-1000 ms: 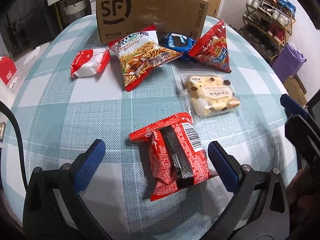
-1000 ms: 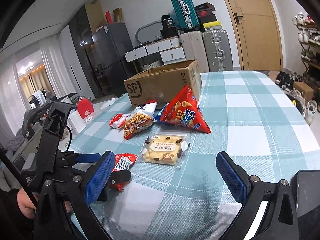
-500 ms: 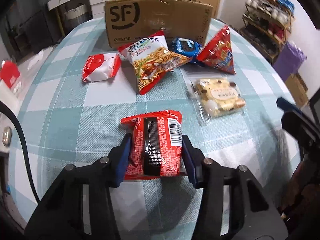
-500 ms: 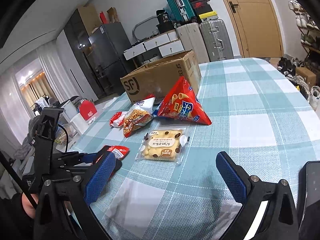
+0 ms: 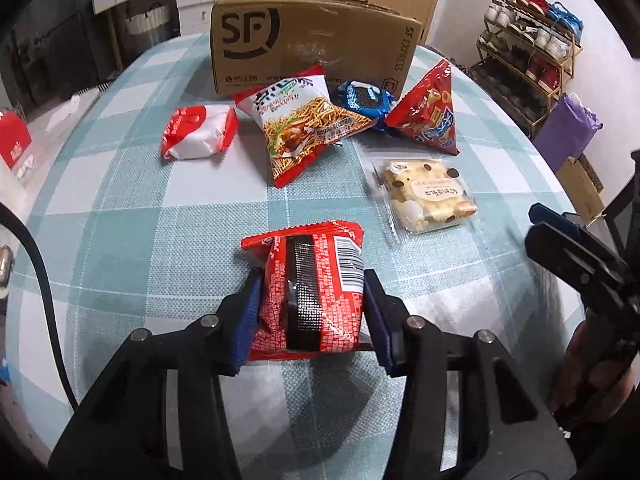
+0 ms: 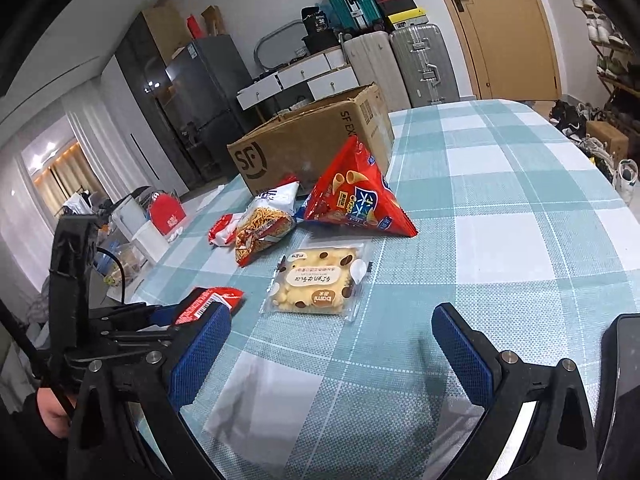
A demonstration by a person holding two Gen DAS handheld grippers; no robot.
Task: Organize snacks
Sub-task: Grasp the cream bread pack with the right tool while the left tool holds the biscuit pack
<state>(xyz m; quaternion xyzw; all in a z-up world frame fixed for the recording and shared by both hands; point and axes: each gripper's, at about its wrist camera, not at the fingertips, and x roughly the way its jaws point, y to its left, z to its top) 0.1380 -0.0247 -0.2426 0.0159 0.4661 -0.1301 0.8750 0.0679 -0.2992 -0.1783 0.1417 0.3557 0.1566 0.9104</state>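
Note:
My left gripper (image 5: 312,316) is shut on a red snack packet (image 5: 310,292) with a black stripe, its blue pads pressing both sides, just above the checked tablecloth (image 5: 160,216). The packet also shows in the right wrist view (image 6: 210,300). My right gripper (image 6: 328,360) is open and empty above the cloth, short of a clear pack of cookies (image 6: 316,282). That pack lies right of the red packet in the left wrist view (image 5: 426,194). Beyond lie a noodle snack bag (image 5: 304,124), a red triangular bag (image 5: 430,116), a blue cookie pack (image 5: 362,100) and a red-and-white pack (image 5: 198,132).
An open cardboard SF box (image 5: 312,46) stands at the far side of the table, behind the snacks. The right gripper shows at the right edge of the left wrist view (image 5: 572,248). A shoe rack (image 5: 528,40) and a purple bag (image 5: 568,132) stand beyond the table's right edge.
My left gripper went from wide open around the red packet to shut on it, and the packet has turned straighter and come slightly up. The right gripper stayed open, shifting little.

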